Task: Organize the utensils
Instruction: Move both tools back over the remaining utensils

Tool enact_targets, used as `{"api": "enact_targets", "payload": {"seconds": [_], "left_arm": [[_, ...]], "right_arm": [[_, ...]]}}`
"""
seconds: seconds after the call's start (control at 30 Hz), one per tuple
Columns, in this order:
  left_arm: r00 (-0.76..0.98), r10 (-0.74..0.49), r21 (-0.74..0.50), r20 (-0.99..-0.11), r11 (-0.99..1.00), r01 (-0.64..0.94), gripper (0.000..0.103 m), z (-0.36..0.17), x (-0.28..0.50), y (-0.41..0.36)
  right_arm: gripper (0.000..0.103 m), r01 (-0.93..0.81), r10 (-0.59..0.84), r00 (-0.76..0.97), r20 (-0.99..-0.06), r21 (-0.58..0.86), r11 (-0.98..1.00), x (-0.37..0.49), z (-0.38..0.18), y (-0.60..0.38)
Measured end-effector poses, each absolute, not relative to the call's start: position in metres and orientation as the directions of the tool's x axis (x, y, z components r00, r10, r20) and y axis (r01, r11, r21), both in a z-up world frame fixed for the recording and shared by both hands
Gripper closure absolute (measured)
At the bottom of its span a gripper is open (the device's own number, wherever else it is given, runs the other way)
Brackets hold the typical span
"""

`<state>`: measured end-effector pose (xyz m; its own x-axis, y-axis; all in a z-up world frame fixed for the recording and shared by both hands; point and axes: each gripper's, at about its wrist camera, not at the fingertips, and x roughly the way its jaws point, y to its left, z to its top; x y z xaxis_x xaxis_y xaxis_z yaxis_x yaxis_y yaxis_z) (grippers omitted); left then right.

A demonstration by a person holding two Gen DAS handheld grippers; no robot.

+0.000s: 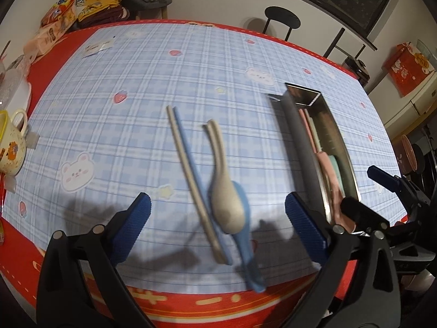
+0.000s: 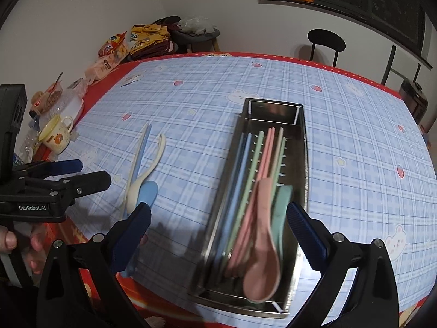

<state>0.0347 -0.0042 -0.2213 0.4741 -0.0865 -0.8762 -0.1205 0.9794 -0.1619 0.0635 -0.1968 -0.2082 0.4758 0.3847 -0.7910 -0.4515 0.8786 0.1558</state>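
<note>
Both claws stand spread wide with nothing between their blue pads. The left claw (image 1: 218, 218) hangs over the loose utensils on the bench (image 1: 109, 82), which wears a blue checked cloth with a red border. Below it lie 2 chopsticks (image 1: 188, 169) — 1 beige, 1 blue — side by side and touching, and just to their right a beige spoon (image 1: 225, 202) rests partly on top of a blue spoon (image 1: 245, 235), whose handle reaches toward the near red edge. The right claw (image 2: 218, 221) hangs over the near end of a long steel tray (image 2: 301, 164), which sits on the cloth to the right of the loose pieces and well apart from them. Inside the tray lie blue, green and pink chopsticks (image 2: 250, 164) lengthwise, with a pink spoon (image 2: 262, 268) on top at the near end and a green spoon (image 2: 282, 205) beside it — the pink spoon is blurred. In the right wrist view the left claw shows at the left edge, held by a hand (image 2: 16, 243). A yellow mug (image 2: 56, 134) stands at the left side of the bench, among snack packets and other clutter.
</note>
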Motion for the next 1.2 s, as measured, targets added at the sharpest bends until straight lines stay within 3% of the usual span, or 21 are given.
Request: {"api": "enact_targets", "payload": {"seconds": [0.63, 0.93, 0.97, 1.0, 1.1, 1.17, 1.2], "left_arm": [[0.444, -0.145, -0.221, -0.884, 0.967, -0.126, 0.007, -0.244, 0.037, 0.05], [0.417, -0.179, -0.254, -0.891, 0.958, -0.132, 0.019, -0.259, 0.048, 0.063], [0.417, -0.18, -0.255, -0.891, 0.958, -0.131, 0.023, -0.259, 0.049, 0.064], [0.415, -0.182, -0.256, -0.891, 0.958, -0.13, 0.028, -0.26, 0.049, 0.065], [0.409, -0.187, -0.263, -0.893, 0.955, -0.137, 0.039, -0.264, 0.05, 0.069], [0.406, -0.193, -0.271, -0.893, 0.952, -0.143, 0.045, -0.266, 0.05, 0.071], [0.405, -0.193, -0.271, -0.893, 0.952, -0.144, 0.047, -0.266, 0.05, 0.071]], "right_arm": [[0.006, -0.467, 0.319, 0.479, -0.818, 0.071, 0.882, 0.064, -0.21, -0.136], [0.006, -0.518, 0.305, 0.414, -0.858, 0.054, 0.854, 0.067, -0.217, -0.113], [0.011, -0.523, 0.312, 0.41, -0.857, 0.059, 0.85, 0.066, -0.217, -0.112], [0.027, -0.533, 0.313, 0.402, -0.86, 0.058, 0.844, 0.067, -0.218, -0.109], [0.053, -0.564, 0.337, 0.332, -0.881, 0.101, 0.82, 0.069, -0.226, -0.102], [0.066, -0.579, 0.348, 0.285, -0.893, 0.129, 0.805, 0.067, -0.232, -0.096], [0.068, -0.593, 0.345, 0.255, -0.903, 0.136, 0.794, 0.065, -0.236, -0.092]]}}
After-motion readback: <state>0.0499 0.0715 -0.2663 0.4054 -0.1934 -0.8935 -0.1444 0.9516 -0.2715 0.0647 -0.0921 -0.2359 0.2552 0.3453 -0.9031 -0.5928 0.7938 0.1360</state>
